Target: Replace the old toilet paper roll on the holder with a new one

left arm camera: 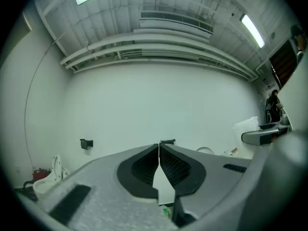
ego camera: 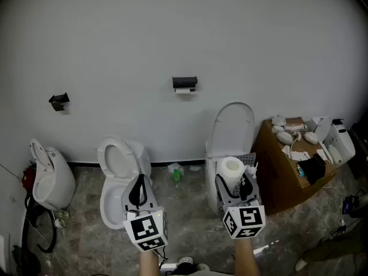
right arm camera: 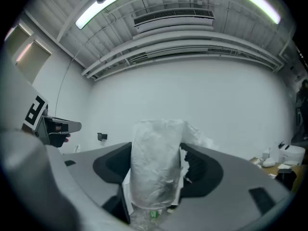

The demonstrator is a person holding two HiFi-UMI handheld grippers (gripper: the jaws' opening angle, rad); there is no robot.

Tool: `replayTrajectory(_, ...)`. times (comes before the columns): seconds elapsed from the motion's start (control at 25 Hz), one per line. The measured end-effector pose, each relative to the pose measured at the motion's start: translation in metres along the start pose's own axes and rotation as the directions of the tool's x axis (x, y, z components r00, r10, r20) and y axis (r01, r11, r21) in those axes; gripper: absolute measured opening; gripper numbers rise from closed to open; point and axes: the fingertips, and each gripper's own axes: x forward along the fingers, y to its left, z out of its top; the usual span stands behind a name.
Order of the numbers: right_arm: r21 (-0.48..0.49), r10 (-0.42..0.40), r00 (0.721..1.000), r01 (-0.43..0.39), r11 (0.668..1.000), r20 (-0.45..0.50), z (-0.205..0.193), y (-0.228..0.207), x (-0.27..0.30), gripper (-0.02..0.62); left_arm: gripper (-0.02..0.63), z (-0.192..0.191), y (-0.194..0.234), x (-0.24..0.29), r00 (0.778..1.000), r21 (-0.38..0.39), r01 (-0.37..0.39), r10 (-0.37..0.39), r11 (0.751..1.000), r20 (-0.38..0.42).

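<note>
Found the right gripper (ego camera: pixel 234 184) clamped on the new roll (right arm camera: pixel 156 167), with jaws set wide and pads pressing its two sides. Saw the roll standing upright, seemingly in thin clear wrap. Judged the side grip as chosen to leave the core free for seating on the holder. Found the left gripper (left arm camera: pixel 159 159) fully closed, pads touching, nothing between them. Judged it spare for pulling off the old roll. Saw both held level and low, side by side, pointed at the wall. Spotted the holder (ego camera: pixel 184 83) high on that wall, well apart from both grippers, with the old roll (ego camera: pixel 184 90) down to a small white strip beneath it. Swap not yet begun, by the look of it. For room, noted an open floor lane between the white toilet (ego camera: pixel 118 174) and the toilet with raised lid (ego camera: pixel 232 125), leading straight under the holder. Saw only a green bottle (ego camera: pixel 176 177) near the wall base there. Marked the cluttered cardboard box (ego camera: pixel 273 177) on the right as the tight edge.
</note>
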Motion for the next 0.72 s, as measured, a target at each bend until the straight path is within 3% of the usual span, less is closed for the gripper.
replayTrajectory(0.6, 0.011, -0.008, 1.0, 0.008, 1.0, -0.003, -0.003, 0.002, 0.008, 0.288, 0.012, -0.007, 0.007, 0.008, 1.0, -0.019, 0.007, -0.007, 1.0, -0.002)
replayTrajectory(0.64, 0.01, -0.008, 1.0, 0.008, 1.0, -0.005, -0.003, 0.003, 0.01, 0.288, 0.042, -0.008, 0.007, 0.011, 1.0, -0.03, 0.016, -0.016, 0.999, -0.004)
replayTrajectory(0.72, 0.008, -0.006, 1.0, 0.006, 1.0, -0.008, -0.005, 0.005, 0.014, 0.288, 0.27, -0.009, 0.007, 0.017, 0.999, -0.06, 0.038, -0.038, 0.997, 0.002)
